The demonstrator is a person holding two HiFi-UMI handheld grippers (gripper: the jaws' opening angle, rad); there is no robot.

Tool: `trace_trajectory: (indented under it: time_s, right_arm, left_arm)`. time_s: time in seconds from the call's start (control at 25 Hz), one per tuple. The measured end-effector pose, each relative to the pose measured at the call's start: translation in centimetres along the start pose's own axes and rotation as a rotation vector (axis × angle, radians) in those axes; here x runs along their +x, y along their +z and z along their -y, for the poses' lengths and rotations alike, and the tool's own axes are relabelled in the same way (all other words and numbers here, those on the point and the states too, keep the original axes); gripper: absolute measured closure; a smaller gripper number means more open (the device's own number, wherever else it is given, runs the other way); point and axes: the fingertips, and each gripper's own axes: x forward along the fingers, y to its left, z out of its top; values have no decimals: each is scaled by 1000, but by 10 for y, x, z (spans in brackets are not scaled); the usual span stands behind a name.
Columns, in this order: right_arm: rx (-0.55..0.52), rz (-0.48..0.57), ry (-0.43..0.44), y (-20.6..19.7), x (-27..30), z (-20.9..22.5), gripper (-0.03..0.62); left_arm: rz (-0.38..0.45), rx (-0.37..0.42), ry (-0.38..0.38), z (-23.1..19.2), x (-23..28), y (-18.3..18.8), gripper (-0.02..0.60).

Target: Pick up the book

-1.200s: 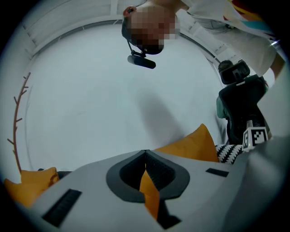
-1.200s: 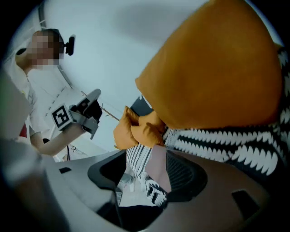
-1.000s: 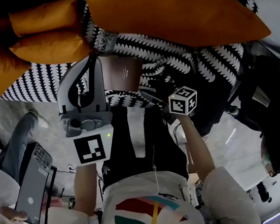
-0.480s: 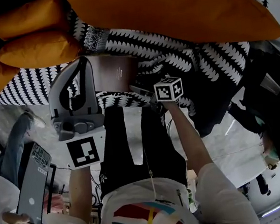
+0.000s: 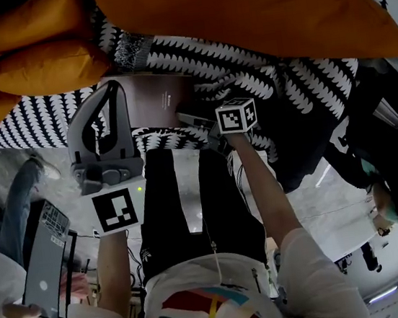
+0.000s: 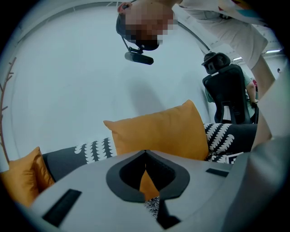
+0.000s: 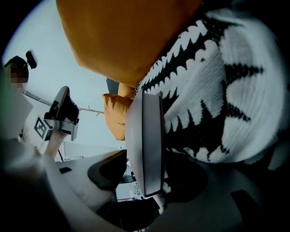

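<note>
A thin brown book lies on the black-and-white patterned throw of a sofa. My right gripper, with its marker cube, reaches the book's near right corner. In the right gripper view the book stands edge-on between the two jaws, which press on both its covers, so my right gripper is shut on it. My left gripper hangs just left of the book, jaws shut and empty. Its own view shows the left gripper tips meeting in front of an orange cushion.
Large orange cushions lie on the sofa behind and left of the book. A black office chair stands at the right. A second person holding a tablet stands at the lower left. My own legs are below the sofa edge.
The right gripper has moved left and up to the book's corner and now has its jaws on it. The left gripper stayed beside the book, drifting slightly.
</note>
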Motion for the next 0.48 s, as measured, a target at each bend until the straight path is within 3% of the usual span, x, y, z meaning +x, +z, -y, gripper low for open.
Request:
trace_trajectory:
  time_s: [0.16,0.48]
  right_arm:
    - [32,-8,46,0,1,-3,313]
    - [-62,-59,151,-2,10,-33,315]
  left_arm:
    - [-13,-24,7,3,0,-10,574]
    - [-17,-9,-15,8,-1,-18,574]
